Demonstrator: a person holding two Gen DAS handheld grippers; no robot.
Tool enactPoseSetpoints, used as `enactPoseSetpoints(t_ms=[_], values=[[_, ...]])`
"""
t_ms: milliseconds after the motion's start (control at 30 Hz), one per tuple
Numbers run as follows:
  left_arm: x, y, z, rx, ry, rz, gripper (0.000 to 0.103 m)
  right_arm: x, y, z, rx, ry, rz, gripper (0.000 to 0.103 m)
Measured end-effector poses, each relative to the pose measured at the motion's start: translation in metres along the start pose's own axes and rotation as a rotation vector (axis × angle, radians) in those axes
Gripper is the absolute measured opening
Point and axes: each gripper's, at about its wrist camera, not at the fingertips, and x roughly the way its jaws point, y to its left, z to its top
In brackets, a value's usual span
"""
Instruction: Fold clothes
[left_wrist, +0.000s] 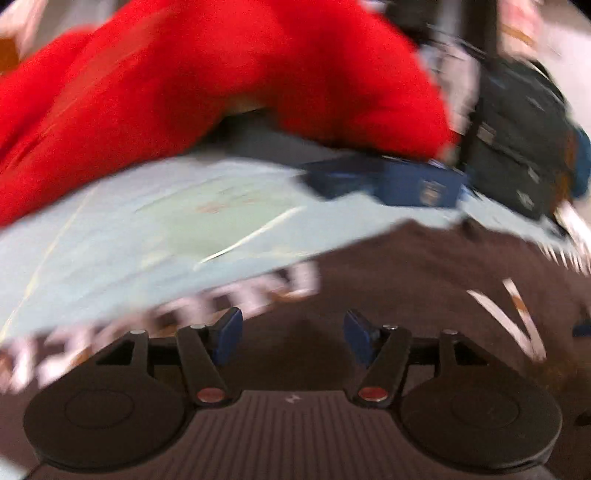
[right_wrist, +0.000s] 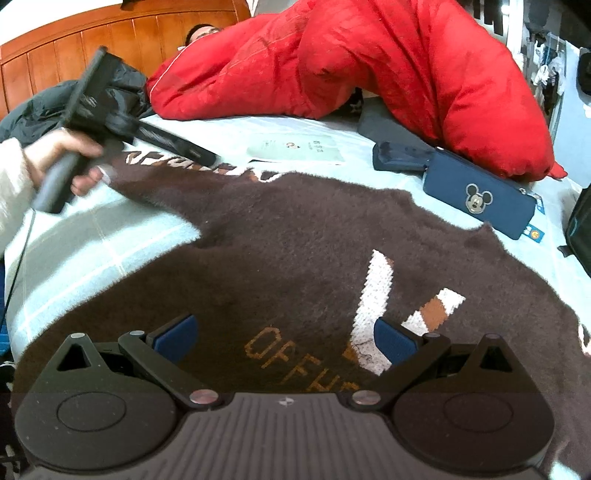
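Sweater (right_wrist: 295, 240), dark brown and fuzzy, lies spread flat on the bed (right_wrist: 92, 236), covering most of the near half of the pale blue sheet. One sleeve reaches up and left to the left gripper (right_wrist: 207, 157), held in a hand (right_wrist: 62, 155) near the sweater's far-left edge. In the left wrist view, which is blurred, the left gripper's (left_wrist: 293, 334) jaws stand partly open with nothing between them, over brown knit; the sweater's patterned border (left_wrist: 221, 295) runs just ahead of them.

The right gripper (right_wrist: 286, 338) hangs over the sweater's front, jaws wide open and empty, with orange lettering (right_wrist: 295, 362) and a white stripe (right_wrist: 373, 295) between the pads.

Bare sheet shows to the left of the sweater and in a strip beyond its far edge, where a paper (right_wrist: 295, 149) lies. A blue pouch (right_wrist: 480, 195) sits just beside the sweater's far-right edge. A red quilt (right_wrist: 369, 62) is heaped along the far side, and a dark bag (right_wrist: 580, 229) stands at the right edge.
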Motion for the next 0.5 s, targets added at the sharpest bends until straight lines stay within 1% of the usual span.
enactPoseSetpoints(t_ms=[67,100,133,167,200,267,300,367,433,500], values=[[0.017,-0.016,-0.008,0.067,0.023,0.015,0.066,-0.002,-0.003,-0.003,0.012,-0.002,-0.002,0.103],[0.025,-0.017,-0.015,0.081,0.045,0.031,0.067,-0.004,-0.005,-0.005,0.018,-0.001,-0.004,0.103],[0.030,-0.012,-0.024,0.074,0.058,0.045,0.071,-0.004,-0.008,-0.007,0.024,0.000,-0.007,0.103],[0.030,-0.006,-0.033,0.061,0.056,0.051,0.077,-0.005,-0.012,-0.009,0.031,0.001,-0.010,0.103],[0.027,0.002,-0.041,0.045,0.051,0.048,0.079,-0.006,-0.015,-0.011,0.038,0.002,-0.013,0.103],[0.012,0.020,-0.055,0.005,0.038,0.019,0.081,-0.008,-0.023,-0.015,0.057,0.004,-0.018,0.103],[0.005,0.027,-0.061,-0.009,0.037,0.019,0.081,-0.009,-0.028,-0.018,0.067,0.003,-0.022,0.103],[-0.010,0.039,-0.071,-0.021,0.049,0.051,0.082,-0.012,-0.037,-0.022,0.091,-0.002,-0.030,0.103],[-0.025,0.048,-0.078,-0.061,0.067,0.082,0.083,-0.014,-0.046,-0.026,0.119,-0.007,-0.030,0.103],[-0.032,0.052,-0.072,-0.118,0.096,0.102,0.082,-0.016,-0.054,-0.030,0.150,-0.011,-0.021,0.103]])
